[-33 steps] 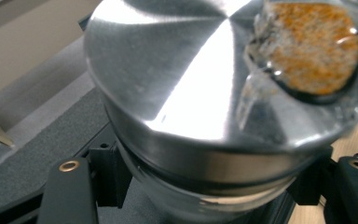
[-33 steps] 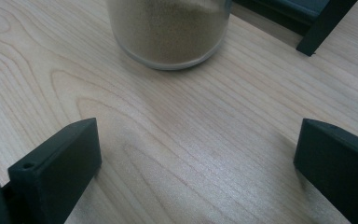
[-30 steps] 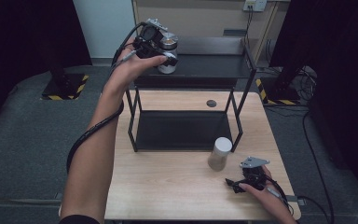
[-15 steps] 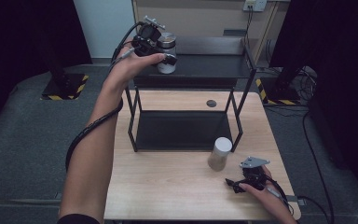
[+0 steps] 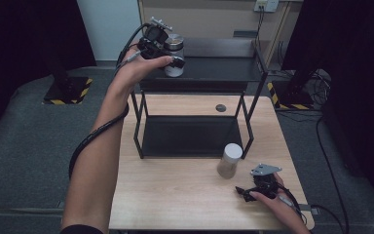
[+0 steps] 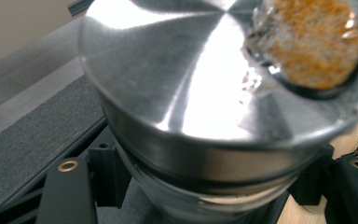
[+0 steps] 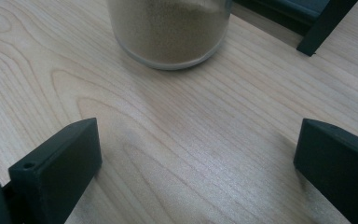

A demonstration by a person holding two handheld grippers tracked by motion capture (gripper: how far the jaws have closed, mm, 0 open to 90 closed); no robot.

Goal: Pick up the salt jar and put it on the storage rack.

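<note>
A glass jar with a brushed-metal lid stands at the left of the black rack's top shelf. My left gripper is shut on its glass body just below the lid. Its jaws have just eased apart slightly, with the jar still between them and pressed by the pads. A second jar with a white lid, filled with brown powder, stands on the wooden table in front of the rack's right leg. My right gripper rests on the table just right of that jar, open, with bare wood between its jaws.
The rack's lower shelf is a dark panel near table level. A small black disc lies on the table behind it. Cables trail from both grippers. Grey floor surrounds the table.
</note>
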